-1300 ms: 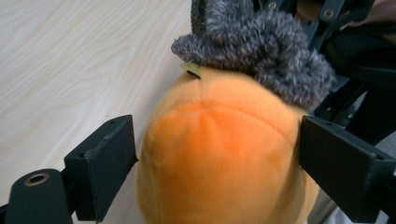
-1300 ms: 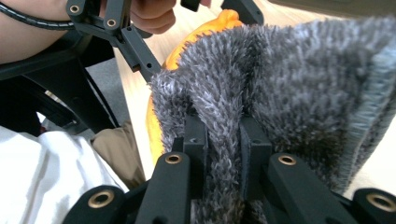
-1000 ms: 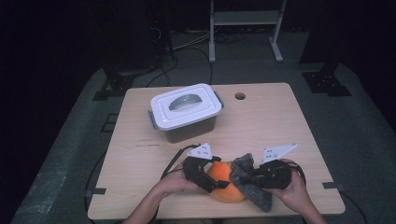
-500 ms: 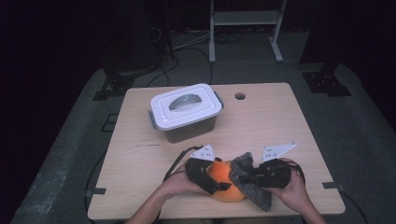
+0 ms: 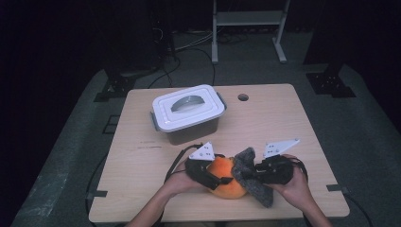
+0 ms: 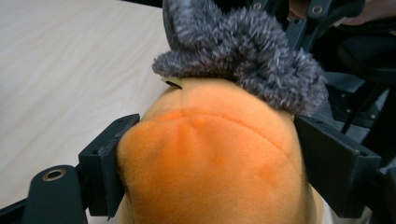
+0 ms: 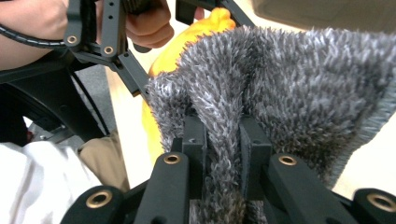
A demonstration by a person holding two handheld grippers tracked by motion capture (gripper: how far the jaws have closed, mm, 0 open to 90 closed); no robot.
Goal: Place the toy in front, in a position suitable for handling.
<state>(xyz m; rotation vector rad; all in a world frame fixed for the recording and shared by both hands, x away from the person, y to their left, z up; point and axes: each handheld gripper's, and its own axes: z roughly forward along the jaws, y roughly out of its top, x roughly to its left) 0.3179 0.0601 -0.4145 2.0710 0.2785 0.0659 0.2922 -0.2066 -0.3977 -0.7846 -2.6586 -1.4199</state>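
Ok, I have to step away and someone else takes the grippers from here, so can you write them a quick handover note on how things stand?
Left gripper: its jaws have just been closing and now press both sides of the orange plush toy.
Right gripper: shut on a fold of the grey fuzzy cloth.
Where: toy and cloth sit together at the near edge of the table, the cloth bunched against the toy's far end. The lidded white box stands behind them, closed.
Done: both pieces are gripped.
Left: probably working the cloth and toy against each other; the box is untouched.
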